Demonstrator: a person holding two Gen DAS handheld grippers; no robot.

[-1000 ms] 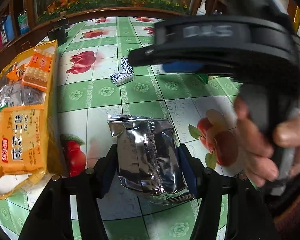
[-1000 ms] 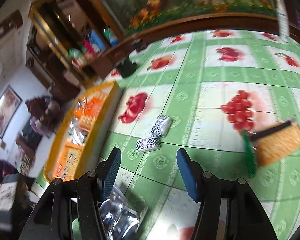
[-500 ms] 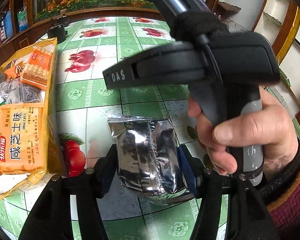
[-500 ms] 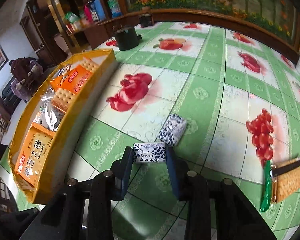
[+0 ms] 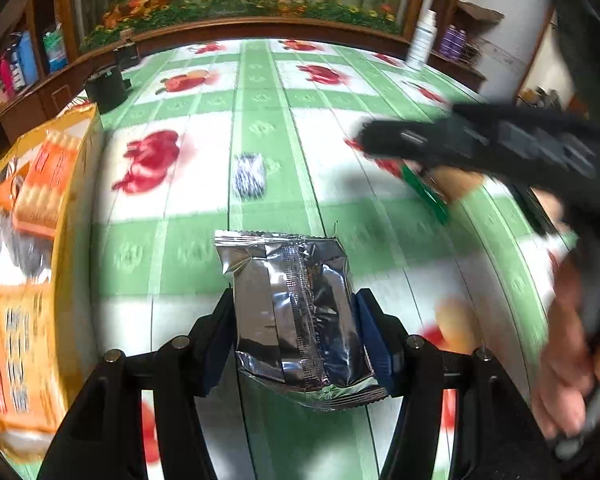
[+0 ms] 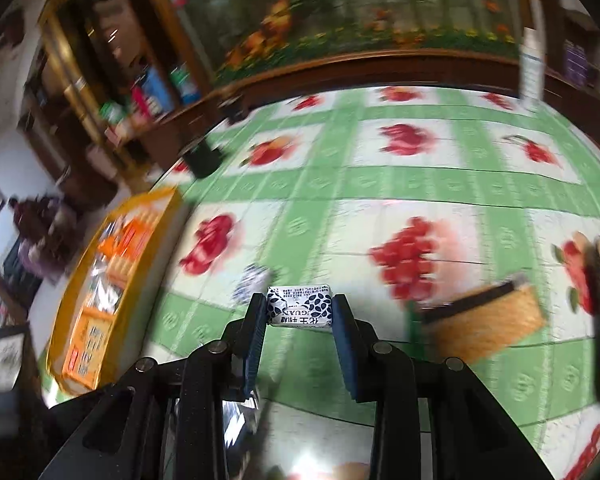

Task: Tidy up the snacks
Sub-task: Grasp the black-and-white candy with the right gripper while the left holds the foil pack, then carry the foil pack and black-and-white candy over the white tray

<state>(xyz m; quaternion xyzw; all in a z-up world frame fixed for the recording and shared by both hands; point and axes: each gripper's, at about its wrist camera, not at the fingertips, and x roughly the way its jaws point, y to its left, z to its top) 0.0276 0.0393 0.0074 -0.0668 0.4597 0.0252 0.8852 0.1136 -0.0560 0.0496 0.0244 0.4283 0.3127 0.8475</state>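
Observation:
My left gripper [image 5: 294,320] is shut on a silver foil snack pack [image 5: 292,312], held above the green fruit-print tablecloth. My right gripper [image 6: 299,316] is shut on a small white candy with blue speckles [image 6: 300,311], lifted off the table; its body also shows as a blurred dark shape in the left wrist view [image 5: 500,148]. A second speckled candy lies on the cloth [image 5: 250,176] [image 6: 252,282]. The yellow tray [image 5: 78,184] [image 6: 156,232] at the left holds orange biscuit packs and silver packs.
A cracker pack with a green end [image 6: 480,324] [image 5: 432,192] lies at the right. A black cup [image 5: 106,88] [image 6: 202,156] stands at the far left edge. A white bottle [image 5: 420,40] stands far right. Wooden shelves line the back.
My right gripper closed on one speckled candy and lifted it away to the right. My left gripper still holds the foil pack and has shifted its view slightly.

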